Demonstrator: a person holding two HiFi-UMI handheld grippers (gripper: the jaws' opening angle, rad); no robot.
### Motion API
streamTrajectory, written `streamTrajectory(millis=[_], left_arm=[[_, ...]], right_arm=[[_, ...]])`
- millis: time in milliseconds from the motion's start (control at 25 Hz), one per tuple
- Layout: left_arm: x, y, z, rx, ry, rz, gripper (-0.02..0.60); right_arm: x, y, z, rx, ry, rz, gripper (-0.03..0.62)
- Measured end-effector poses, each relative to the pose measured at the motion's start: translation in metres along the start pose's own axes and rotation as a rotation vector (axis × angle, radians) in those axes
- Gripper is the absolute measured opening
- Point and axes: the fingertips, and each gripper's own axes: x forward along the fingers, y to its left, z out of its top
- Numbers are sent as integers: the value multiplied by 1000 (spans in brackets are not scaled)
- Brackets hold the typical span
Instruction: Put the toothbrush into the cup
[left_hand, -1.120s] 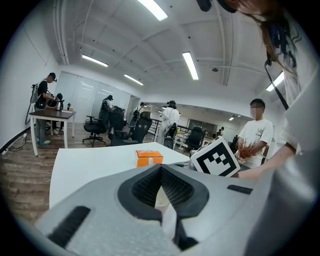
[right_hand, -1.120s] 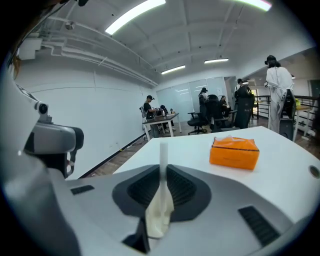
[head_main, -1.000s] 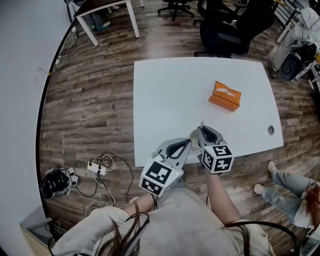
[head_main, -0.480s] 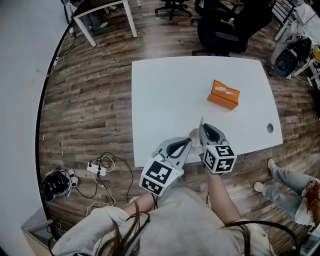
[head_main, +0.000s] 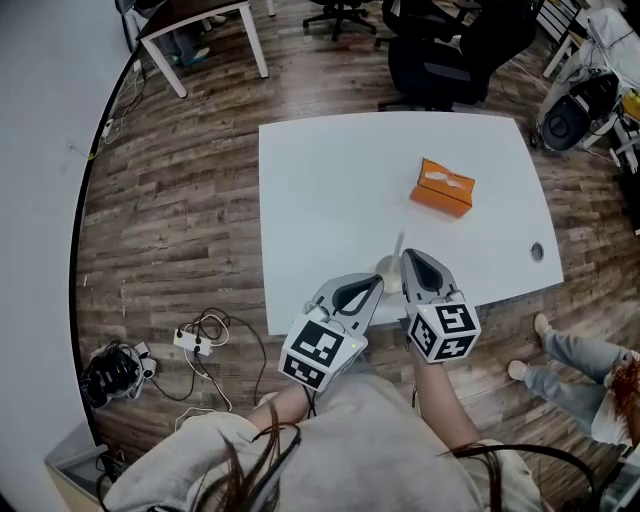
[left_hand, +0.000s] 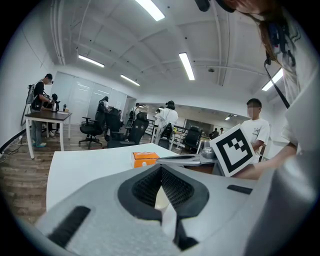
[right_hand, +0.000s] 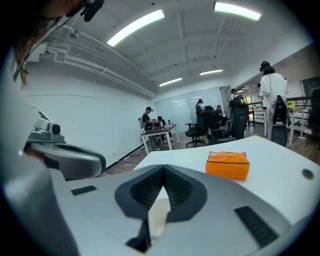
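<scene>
A small cream cup (head_main: 387, 268) stands near the front edge of the white table (head_main: 320, 190). A thin pale toothbrush (head_main: 399, 243) rises upright just above it. My left gripper (head_main: 377, 282) reaches the cup from the near left, and its jaws are closed on the cup's cream wall (left_hand: 161, 199). My right gripper (head_main: 406, 256) is beside the cup on the right. Its jaws meet at the tip (right_hand: 162, 170), with the cream toothbrush handle (right_hand: 158, 215) showing in the gap between them. The cup's inside is hidden.
An orange tissue box (head_main: 441, 188) sits further back on the table, to the right. A round cable hole (head_main: 536, 251) is near the right edge. Office chairs (head_main: 440, 50) stand beyond the table. Cables and a power strip (head_main: 195, 335) lie on the wooden floor to the left.
The right gripper has drawn slightly back and to the right, toward the person. The left gripper and the cup have stayed put. Both stay shut.
</scene>
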Motion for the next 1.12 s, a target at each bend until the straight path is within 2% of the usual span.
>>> streamTrajectory(millis=[240,480,680,1120], left_arm=[[-1,-4,1,6,-5,-8,2],[-2,-6,3,9,-11,-6,2],[-1,-11,3,15,-9,-23,3],[0,-12,5,11,-14,-14,3]], right_arm=[[-23,22,16,-30,-47,36,18],[-44,44,14,-71,-37,59,18],[-49,53,4,-79,-3,76,17],[-55,53,8,-97,-14,70,17]])
